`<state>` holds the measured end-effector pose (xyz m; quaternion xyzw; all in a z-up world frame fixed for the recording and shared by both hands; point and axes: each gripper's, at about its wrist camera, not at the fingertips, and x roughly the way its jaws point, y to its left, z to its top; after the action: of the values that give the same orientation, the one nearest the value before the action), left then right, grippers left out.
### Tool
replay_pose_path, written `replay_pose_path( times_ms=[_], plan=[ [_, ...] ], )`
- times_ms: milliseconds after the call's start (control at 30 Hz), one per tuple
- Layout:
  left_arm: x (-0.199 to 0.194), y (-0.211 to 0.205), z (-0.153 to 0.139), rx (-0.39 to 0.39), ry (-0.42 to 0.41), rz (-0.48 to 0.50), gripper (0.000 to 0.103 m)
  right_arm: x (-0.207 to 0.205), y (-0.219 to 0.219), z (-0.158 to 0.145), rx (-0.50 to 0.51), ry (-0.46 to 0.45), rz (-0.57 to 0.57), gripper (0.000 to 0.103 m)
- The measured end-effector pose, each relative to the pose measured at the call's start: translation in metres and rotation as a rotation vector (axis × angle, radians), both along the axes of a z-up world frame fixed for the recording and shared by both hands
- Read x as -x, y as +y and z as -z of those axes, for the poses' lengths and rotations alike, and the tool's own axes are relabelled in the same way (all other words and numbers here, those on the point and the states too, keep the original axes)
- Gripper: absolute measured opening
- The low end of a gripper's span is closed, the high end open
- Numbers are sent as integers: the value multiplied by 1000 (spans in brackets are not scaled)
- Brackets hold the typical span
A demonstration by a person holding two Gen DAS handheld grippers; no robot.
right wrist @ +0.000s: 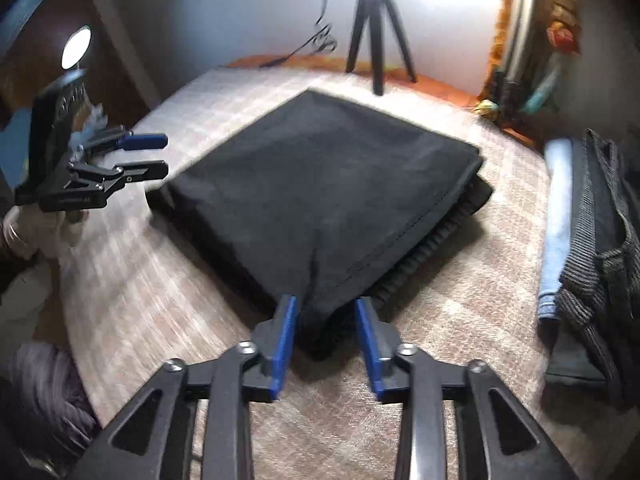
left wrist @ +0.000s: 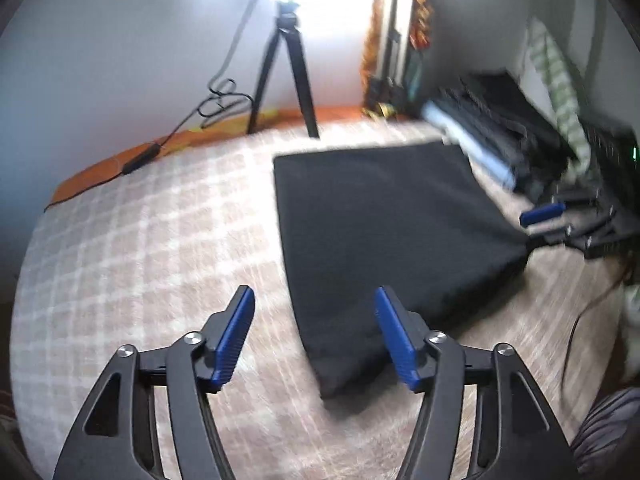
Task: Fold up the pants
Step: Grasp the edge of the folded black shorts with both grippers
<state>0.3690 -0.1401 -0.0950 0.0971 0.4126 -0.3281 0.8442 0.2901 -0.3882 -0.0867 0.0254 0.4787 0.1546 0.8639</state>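
Note:
Black pants (left wrist: 384,236) lie folded into a thick rectangle on the checkered bedspread (left wrist: 152,248). My left gripper (left wrist: 314,300) is open and empty, hovering above the near left corner of the pants. In the right wrist view the pants (right wrist: 320,184) lie in the middle with the elastic waistband showing at their right edge. My right gripper (right wrist: 326,304) is open, its jaws standing either side of the near corner without pinching it. The left gripper (right wrist: 160,156) shows at the far left, open. The right gripper (left wrist: 548,220) shows at the pants' right corner.
A black tripod (left wrist: 284,72) stands at the far edge of the bed with a cable (left wrist: 216,104) beside it. A stack of folded clothes (right wrist: 584,240), blue and dark, lies on the right. A grey bundle (right wrist: 44,392) sits at the near left.

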Motion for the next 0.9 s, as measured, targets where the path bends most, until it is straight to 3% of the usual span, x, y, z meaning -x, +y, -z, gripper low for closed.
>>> replay_pose_path(
  times_ms=[33,100,267,367,467,600,900],
  plan=[
    [-6,1,-3,24,21,-6,65,-2,-4,-3,-20,-5,28,58],
    [-27,0,-7,81,98,-22,68,-9,-21,-6,-91,-15,111,71],
    [-62,-13,-3,145,201,-42,68,-30,-63,5,-297,17,281,72],
    [-82,-21,11,185,293,-60,68,-40,-76,15,-360,42,349,73],
    [-97,-25,24,196,334,-78,68,-49,-84,28,-425,67,397,73],
    [-110,-30,34,216,377,-90,68,-59,-91,40,-448,75,426,74],
    [-123,-53,46,147,340,-57,66,-80,-91,49,-417,55,413,74]
  ],
)
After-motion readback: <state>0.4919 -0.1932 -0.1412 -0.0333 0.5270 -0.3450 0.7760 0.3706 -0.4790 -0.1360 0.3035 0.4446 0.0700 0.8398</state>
